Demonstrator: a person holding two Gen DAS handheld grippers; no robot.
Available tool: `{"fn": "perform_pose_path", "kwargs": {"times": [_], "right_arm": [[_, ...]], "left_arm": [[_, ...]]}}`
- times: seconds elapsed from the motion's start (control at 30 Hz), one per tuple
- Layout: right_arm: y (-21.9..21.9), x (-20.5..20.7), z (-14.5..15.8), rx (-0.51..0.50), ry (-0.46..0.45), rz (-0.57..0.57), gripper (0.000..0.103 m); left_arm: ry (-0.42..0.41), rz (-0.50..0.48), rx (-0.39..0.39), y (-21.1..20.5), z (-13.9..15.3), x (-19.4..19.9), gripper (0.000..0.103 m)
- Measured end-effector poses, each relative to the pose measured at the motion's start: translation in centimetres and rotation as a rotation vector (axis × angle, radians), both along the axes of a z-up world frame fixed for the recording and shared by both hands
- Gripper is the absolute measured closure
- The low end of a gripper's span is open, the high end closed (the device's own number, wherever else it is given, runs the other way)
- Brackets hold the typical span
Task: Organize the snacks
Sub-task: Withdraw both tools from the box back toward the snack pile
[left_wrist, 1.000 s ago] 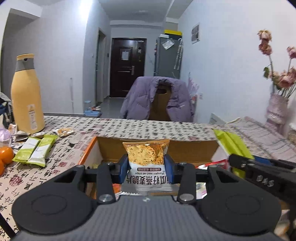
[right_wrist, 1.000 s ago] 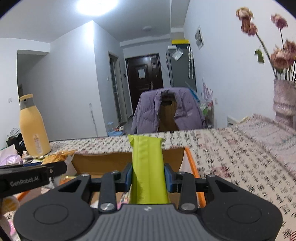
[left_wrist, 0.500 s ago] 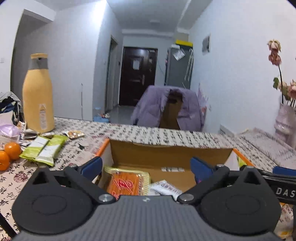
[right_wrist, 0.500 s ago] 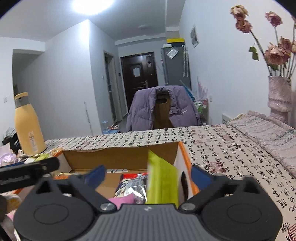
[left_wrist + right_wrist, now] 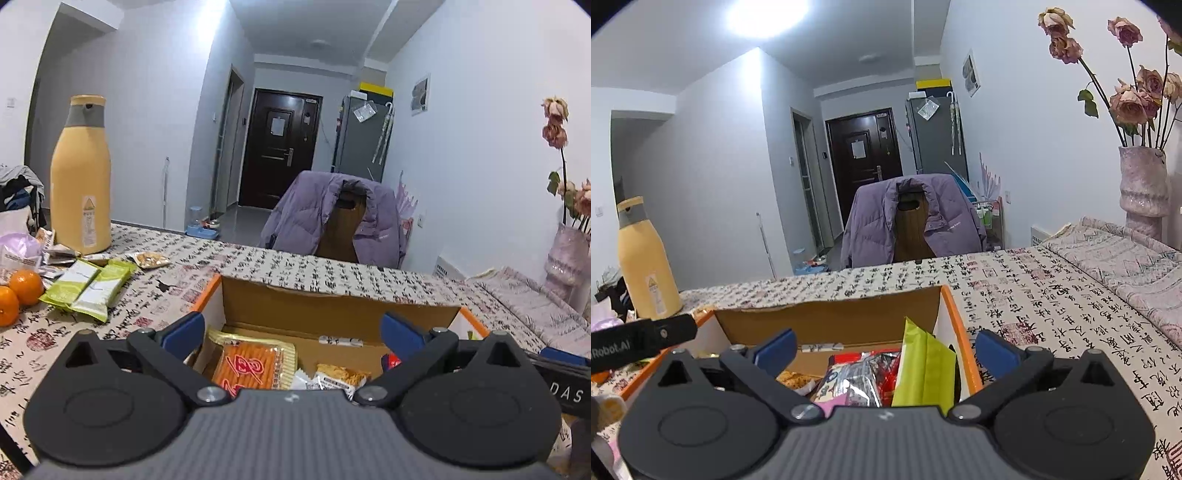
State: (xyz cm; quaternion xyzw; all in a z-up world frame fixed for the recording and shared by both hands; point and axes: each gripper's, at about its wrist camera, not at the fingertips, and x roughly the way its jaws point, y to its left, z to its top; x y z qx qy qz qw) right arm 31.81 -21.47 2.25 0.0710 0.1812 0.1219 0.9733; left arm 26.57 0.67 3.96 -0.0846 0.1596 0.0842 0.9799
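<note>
An orange-rimmed cardboard box (image 5: 332, 306) sits on the table and holds snacks. My left gripper (image 5: 293, 334) is open and empty above its left part, over an orange snack pack (image 5: 253, 365) and the pumpkin-seed chips bag (image 5: 341, 374). My right gripper (image 5: 884, 349) is open and empty above the same box (image 5: 827, 317). A lime green packet (image 5: 925, 365) leans against the box's right wall, next to a red and silver bag (image 5: 864, 373).
On the table left of the box lie two green snack bars (image 5: 90, 284), a small brown packet (image 5: 149, 259), oranges (image 5: 26, 286) and a tall yellow bottle (image 5: 81, 177). A vase of dried roses (image 5: 1143, 188) stands at the right. A chair with a purple jacket (image 5: 338, 221) is behind the table.
Both grippers opened. The left let the chips bag drop into the box, the right let the green packet drop against the box's right wall. Both grippers rose slightly.
</note>
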Motion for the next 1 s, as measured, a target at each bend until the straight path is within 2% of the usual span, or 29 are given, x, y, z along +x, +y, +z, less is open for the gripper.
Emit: {"fn": "perform_pose_path", "kwargs": {"times": [0.27,0.63,1.0], "right_arm": [[0.1,-0.9,0.7,-0.028,-0.048,-0.004,0.000],[0.0,-5.0,2.9,-0.074,-0.030,0.053,0.000],[-0.4,-9.4,0.5,-0.137,0.040,0.069,0.000]], "left_arm": [[-0.003,0.016,-0.031,-0.1,1.3,-2.1,0.000],[0.014,0.018,0.004,-0.2,2.0,-6.1,0.000],[0.056,-0.006,0.020,0.6,-0.1,-10.9,0.000]]}}
